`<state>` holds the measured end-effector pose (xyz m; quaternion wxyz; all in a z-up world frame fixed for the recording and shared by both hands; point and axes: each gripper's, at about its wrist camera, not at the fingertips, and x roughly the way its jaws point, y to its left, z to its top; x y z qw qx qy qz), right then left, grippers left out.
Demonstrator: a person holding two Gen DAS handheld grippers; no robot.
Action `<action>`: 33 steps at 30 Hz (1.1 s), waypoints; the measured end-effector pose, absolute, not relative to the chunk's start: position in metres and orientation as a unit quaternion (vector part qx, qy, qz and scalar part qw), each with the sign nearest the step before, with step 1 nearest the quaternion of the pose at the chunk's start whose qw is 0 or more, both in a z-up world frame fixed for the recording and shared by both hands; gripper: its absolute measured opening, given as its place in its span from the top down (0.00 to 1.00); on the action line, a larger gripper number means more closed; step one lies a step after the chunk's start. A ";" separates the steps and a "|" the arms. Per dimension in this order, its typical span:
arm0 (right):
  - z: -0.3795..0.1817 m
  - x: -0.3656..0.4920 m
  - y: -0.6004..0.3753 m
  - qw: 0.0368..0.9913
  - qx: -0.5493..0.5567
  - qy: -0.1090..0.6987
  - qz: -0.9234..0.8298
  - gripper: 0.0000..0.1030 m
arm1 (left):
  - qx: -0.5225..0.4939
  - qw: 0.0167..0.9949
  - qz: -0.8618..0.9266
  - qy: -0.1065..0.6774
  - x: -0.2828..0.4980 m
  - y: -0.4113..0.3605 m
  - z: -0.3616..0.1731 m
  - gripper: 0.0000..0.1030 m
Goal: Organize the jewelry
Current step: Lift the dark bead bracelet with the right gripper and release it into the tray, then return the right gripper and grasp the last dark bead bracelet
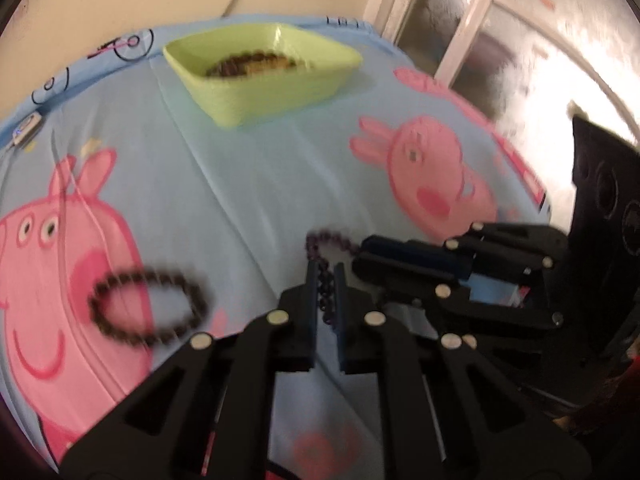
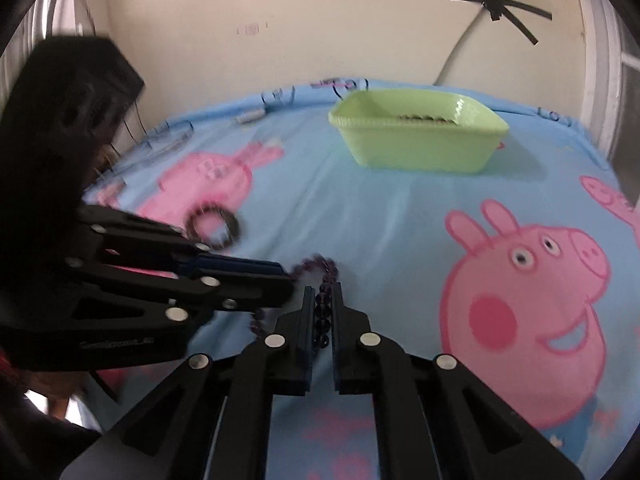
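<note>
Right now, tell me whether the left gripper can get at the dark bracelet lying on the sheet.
Probably not yet: the left gripper is shut on the purple bead bracelet, as is the right gripper. The dark bracelet lies unobstructed nearby.

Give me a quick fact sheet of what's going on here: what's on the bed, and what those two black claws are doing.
surface: blue cartoon-pig sheet
held item: purple bead bracelet
left gripper: shut on the purple bead bracelet
right gripper: shut on the same bracelet
loose item: dark bead bracelet lying on the sheet
container: green tray, some beads inside
image quality: blurred
</note>
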<state>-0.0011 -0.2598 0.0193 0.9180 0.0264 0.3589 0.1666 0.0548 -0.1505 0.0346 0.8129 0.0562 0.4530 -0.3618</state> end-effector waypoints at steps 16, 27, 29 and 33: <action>0.073 0.155 -0.304 0.929 0.122 0.307 0.165 1.00 | 0.022 0.860 -0.320 0.398 0.217 -0.179 0.096 0.93; 0.069 0.137 -0.320 0.933 0.151 0.292 0.149 1.00 | -0.009 0.865 -0.299 0.403 0.192 -0.151 0.093 0.92; 0.068 0.114 -0.317 0.932 0.160 0.285 0.159 1.00 | -0.003 0.867 -0.301 0.397 0.170 -0.145 0.092 0.92; 0.053 0.076 -0.308 0.925 0.183 0.287 0.166 0.95 | 0.006 0.866 -0.305 0.396 0.122 -0.129 0.078 0.92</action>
